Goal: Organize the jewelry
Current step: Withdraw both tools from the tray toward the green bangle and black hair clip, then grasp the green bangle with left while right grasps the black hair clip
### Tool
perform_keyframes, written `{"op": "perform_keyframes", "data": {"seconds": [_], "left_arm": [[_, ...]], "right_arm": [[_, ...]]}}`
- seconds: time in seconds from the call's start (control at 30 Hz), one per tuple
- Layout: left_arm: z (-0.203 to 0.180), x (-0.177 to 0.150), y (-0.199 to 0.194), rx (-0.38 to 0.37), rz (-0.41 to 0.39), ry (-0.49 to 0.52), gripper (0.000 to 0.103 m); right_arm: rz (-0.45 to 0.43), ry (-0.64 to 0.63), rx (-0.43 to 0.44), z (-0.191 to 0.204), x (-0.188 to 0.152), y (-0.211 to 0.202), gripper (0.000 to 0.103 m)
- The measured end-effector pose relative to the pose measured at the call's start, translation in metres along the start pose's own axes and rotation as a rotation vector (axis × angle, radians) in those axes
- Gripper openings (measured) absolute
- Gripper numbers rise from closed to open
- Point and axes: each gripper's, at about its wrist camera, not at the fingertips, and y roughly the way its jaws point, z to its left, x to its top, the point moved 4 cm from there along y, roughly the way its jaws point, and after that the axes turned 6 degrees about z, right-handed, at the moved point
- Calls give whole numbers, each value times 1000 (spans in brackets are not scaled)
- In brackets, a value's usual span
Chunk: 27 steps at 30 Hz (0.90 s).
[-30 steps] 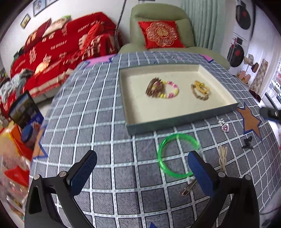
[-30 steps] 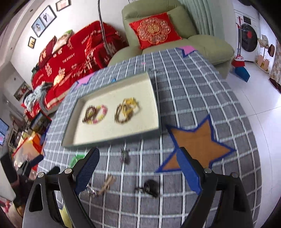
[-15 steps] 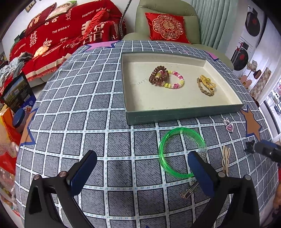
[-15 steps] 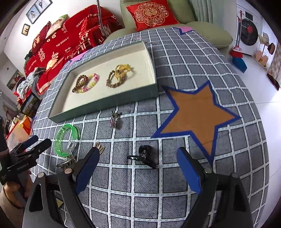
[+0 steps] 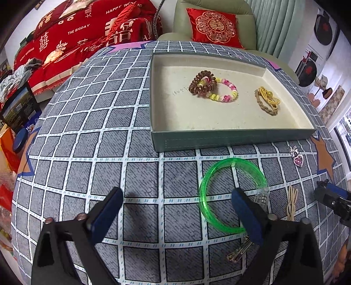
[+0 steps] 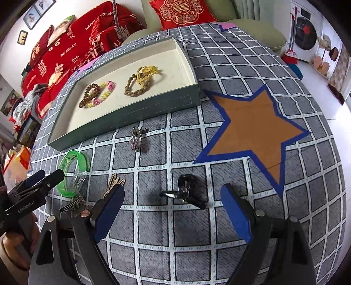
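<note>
A shallow grey-green tray holds a brown coil hair tie, a pink and yellow bead bracelet and a braided band with a yellow tie. On the cloth in front of it lie a green bangle, a pink heart pendant, a beige hair clip and a black clip. My left gripper is open; its right finger overlaps the bangle. My right gripper is open with the black clip between its fingers, untouched.
The round table wears a grey grid cloth with an orange star. A metal hairpin lies by the bangle. A hand holds the left tool. A red-covered sofa and a green armchair stand behind.
Both grippers have sunk toward the table. The bangle and the black clip now look larger and closer to the fingers. Nothing has been picked up.
</note>
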Motion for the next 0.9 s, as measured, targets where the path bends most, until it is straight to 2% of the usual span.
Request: {"op": "perform_keyframes", "data": {"seconds": [0.07,0.1,0.17,0.23,0.27,0.3,0.4,0.67,0.73,0.8,0.87,0.9], "left_arm": [[-4,0,1,3,-3,12,102],[-5,-1,1,4,-5,19,89],[-9,-1,1,29,-7,43,85],[-12,-2,-1,16,-18,58,70],[-15,-2,-2,20,-22,71,67],[-17,-2,-3,22,-22,78,65],[-20,-3,-4,30,-25,87,65],[-27,-7,-6,23,-21,107,65],[-31,-8,-7,12,-22,122,50],[-35,-8,-8,10,-20,137,47],[-38,-8,-8,-1,-19,145,38],[-39,-8,-8,-4,-20,150,29]], "right_arm": [[-5,-14,-25,2,0,1,90],[-7,-26,-43,4,-1,2,89],[-19,-55,-87,7,-2,3,83],[-27,-78,-121,9,-4,3,78],[-32,-87,-134,10,-4,3,73],[-36,-93,-146,10,-4,2,67],[-43,-116,-177,10,-5,2,59],[-47,-131,-185,11,-7,0,51],[-48,-133,-184,13,-8,0,47],[-49,-137,-183,14,-9,-1,39],[-47,-141,-183,15,-8,0,39],[-47,-143,-181,15,-9,-1,39]]}}
